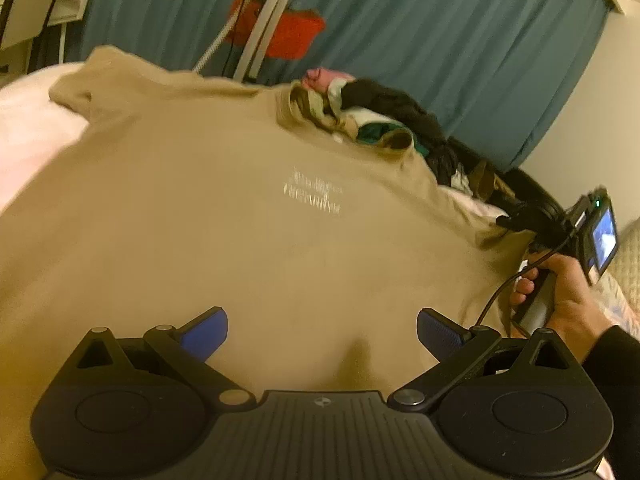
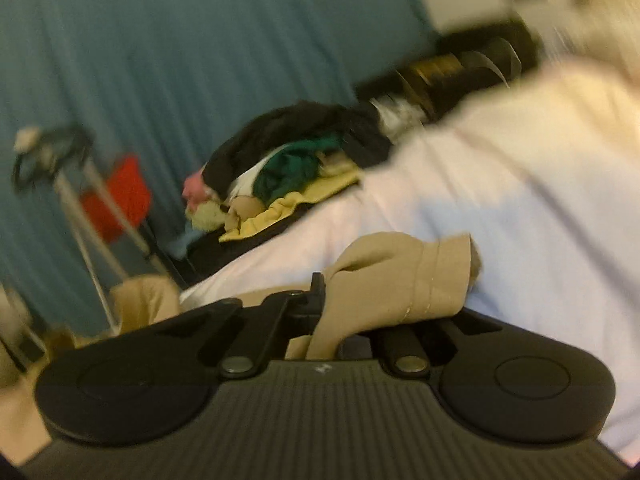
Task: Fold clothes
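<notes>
Gripping sleeve cuff of soft, limp tan cotton sweatshirt (image 1: 224, 216) on bed: right gripper (image 2: 332, 304) closed; left gripper (image 1: 322, 332) wide open, empty. Hems best.

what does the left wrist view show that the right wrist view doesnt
Only the left wrist view shows the tan shirt's spread front with its white print, the open left gripper above it, and the person's right hand on the other tool's handle.

Only the right wrist view shows the right gripper shut on the tan sleeve cuff.

Both show the pile of clothes, the teal curtain and the white bedding.
</notes>
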Available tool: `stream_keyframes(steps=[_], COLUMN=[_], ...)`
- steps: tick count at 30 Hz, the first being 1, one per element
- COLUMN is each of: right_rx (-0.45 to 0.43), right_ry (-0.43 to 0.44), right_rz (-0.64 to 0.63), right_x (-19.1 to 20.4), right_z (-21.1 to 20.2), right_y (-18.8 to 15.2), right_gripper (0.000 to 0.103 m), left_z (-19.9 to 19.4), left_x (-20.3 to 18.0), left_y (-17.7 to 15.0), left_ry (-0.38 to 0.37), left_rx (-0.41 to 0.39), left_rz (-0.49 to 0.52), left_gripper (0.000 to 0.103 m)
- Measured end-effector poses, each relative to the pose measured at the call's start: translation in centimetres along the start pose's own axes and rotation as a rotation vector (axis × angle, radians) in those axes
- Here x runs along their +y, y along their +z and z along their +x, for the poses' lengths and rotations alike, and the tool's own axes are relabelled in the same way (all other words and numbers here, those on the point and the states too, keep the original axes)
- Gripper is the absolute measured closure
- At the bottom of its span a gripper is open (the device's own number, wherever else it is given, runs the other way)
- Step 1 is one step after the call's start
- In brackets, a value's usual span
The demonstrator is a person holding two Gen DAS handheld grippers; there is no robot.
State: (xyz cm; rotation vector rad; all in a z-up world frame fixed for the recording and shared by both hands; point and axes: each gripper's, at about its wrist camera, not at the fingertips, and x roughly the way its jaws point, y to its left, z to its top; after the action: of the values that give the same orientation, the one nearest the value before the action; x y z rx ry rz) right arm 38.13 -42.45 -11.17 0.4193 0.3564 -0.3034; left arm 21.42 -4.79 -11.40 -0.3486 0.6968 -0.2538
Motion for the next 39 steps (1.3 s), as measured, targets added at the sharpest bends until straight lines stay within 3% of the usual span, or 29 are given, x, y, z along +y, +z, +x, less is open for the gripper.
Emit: stream_keyframes(steps=[3,8,13,17,20,22,24,25,26,33,39], right_rx=[-0.060,-0.140,-0.077,-0.007,0.026,0.068,0.119,0.118,0.099,0.014,0.015], right_ry=[-0.035,0.012,0.052,0.078,0.098,0.131,0.171,0.189,0.209,0.275,0.334], right_rz=[-0.178,-0.395,-0.632,-0.762,-0.744,-0.653,-0.583,-0.561,-0.541,-0.430,-0.361], right_x=[5.0,14.2,23.2,27.3,28.2,27.7,27.1,26.8,26.4,22.4,17.0], right_z=[-2.4,-6.0,-5.1,-2.1,-0.3,0.3,0.1,-0.5,-1.4,-11.1,-22.3], right_y=[1.5,1.1,-4.1,-9.3,-10.7,-10.4,-10.0,-9.8,-9.3,-5.4,-4.3], right_gripper=[0.097,0.097,0.097,0.096,0.095,0.093,0.067,0.038,0.016,0.015,0.015], left_z=[-1.3,-4.3,-7.7,-7.7,-6.8,-6.3,-5.6,-5.4,-5.2,-5.4,-6.1], left_x=[0.6,2.4,5.4,7.9,9.1,9.8,9.8,9.7,9.7,8.2,5.8], left_y=[0.6,2.2,4.4,5.1,5.3,5.4,5.4,5.3,5.3,4.5,3.2], left_ry=[0.015,0.010,0.039,0.087,0.105,0.095,0.099,0.096,0.092,0.081,0.044], left_rx=[-0.030,-0.080,-0.216,-0.243,-0.223,-0.211,-0.193,-0.187,-0.181,-0.172,-0.137], left_rz=[-0.021,-0.080,-0.147,-0.208,-0.243,-0.251,-0.237,-0.233,-0.228,-0.163,-0.101], left_gripper=[0.001,0.001,0.001,0.001,0.002,0.002,0.002,0.002,0.002,0.002,0.003])
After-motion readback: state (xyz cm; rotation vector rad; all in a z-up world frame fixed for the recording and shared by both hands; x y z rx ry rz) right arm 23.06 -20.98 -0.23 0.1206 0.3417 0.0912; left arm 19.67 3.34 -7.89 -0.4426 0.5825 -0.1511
